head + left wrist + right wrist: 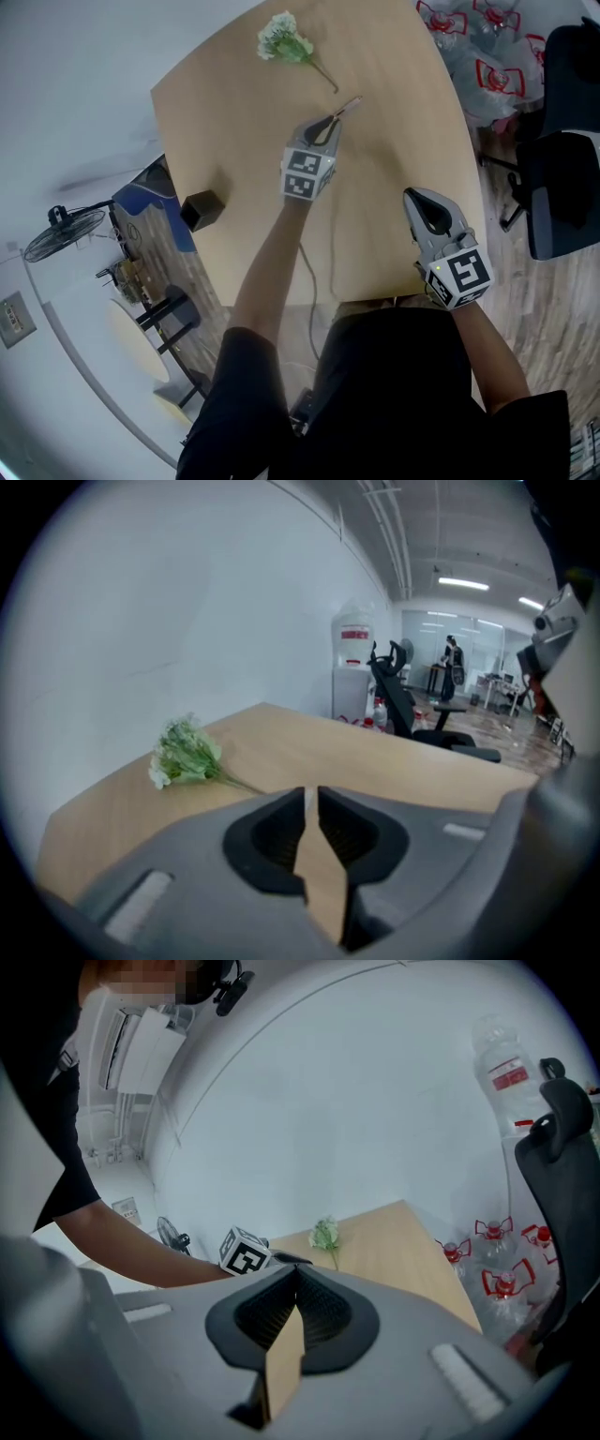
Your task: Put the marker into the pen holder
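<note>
Weight should be no trouble with the marker (pixel 349 107). It reads as a slim, stiff, light stick, lying flat and on a slant on the table (pixel 403 112), a little below the sprig of flowers (pixel 284 39) and just ahead of the tips of the left gripper (pixel 329 124). The head view does not settle whether those tips touch its near end. The left gripper view shows the jaws a narrow way apart, with only bare table in the gap and no marker between them. The smooth, round barrel will likely roll on the wood, and it may swivel if pinched at one end. The better hold is across the barrel near its middle, pads square to it and closed firmly enough that it does not tilt when lifted. It is probably sturdy enough to take that squeeze. The pen holder (pixel 201 209), a small dark box, stands well apart at the table's left edge, so the marker will likely need turning end-down over it. The right gripper (pixel 413 195) hovers over the table's near right, its jaws together at the tips and holding nothing.
</note>
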The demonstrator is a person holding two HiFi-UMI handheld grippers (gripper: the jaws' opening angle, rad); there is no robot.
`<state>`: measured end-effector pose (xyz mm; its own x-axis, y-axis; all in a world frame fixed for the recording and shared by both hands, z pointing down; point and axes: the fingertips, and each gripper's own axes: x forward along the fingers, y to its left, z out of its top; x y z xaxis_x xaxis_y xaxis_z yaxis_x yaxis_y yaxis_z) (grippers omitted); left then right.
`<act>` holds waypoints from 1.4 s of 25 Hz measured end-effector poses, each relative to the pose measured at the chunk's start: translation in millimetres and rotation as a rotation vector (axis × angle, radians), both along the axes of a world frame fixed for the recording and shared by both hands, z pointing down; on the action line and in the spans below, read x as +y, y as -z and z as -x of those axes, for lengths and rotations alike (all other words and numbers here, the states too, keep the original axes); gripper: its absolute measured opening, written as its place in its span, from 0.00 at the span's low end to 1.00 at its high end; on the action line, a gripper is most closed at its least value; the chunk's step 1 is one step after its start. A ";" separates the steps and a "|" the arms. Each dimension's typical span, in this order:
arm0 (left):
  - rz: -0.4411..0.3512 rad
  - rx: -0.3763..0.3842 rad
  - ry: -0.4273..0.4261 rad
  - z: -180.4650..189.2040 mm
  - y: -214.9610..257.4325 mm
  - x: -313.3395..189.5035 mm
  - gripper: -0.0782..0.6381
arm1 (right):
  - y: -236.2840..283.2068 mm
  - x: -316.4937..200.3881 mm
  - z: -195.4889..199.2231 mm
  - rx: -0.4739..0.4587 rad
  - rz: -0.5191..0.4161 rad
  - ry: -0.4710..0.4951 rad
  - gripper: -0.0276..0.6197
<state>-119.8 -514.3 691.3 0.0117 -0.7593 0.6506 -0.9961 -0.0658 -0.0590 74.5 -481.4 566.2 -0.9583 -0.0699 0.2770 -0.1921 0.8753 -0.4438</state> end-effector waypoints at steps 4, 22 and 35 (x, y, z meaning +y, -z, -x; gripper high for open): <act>0.068 0.000 -0.014 18.9 -34.7 -15.1 0.19 | -14.8 -11.5 -0.3 0.002 0.011 -0.015 0.05; 0.266 0.026 -0.194 17.0 -104.0 -41.4 0.28 | -55.7 -21.8 -9.6 0.075 0.007 -0.021 0.05; 0.287 -0.026 -0.161 8.5 -97.9 -40.6 0.18 | -56.8 -38.6 -22.9 0.098 -0.013 -0.049 0.05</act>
<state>-128.3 -555.0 789.2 0.0967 -0.5346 0.8396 -0.9700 -0.2397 -0.0410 97.4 -520.0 623.0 -0.9222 -0.1198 0.3676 -0.2763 0.8694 -0.4097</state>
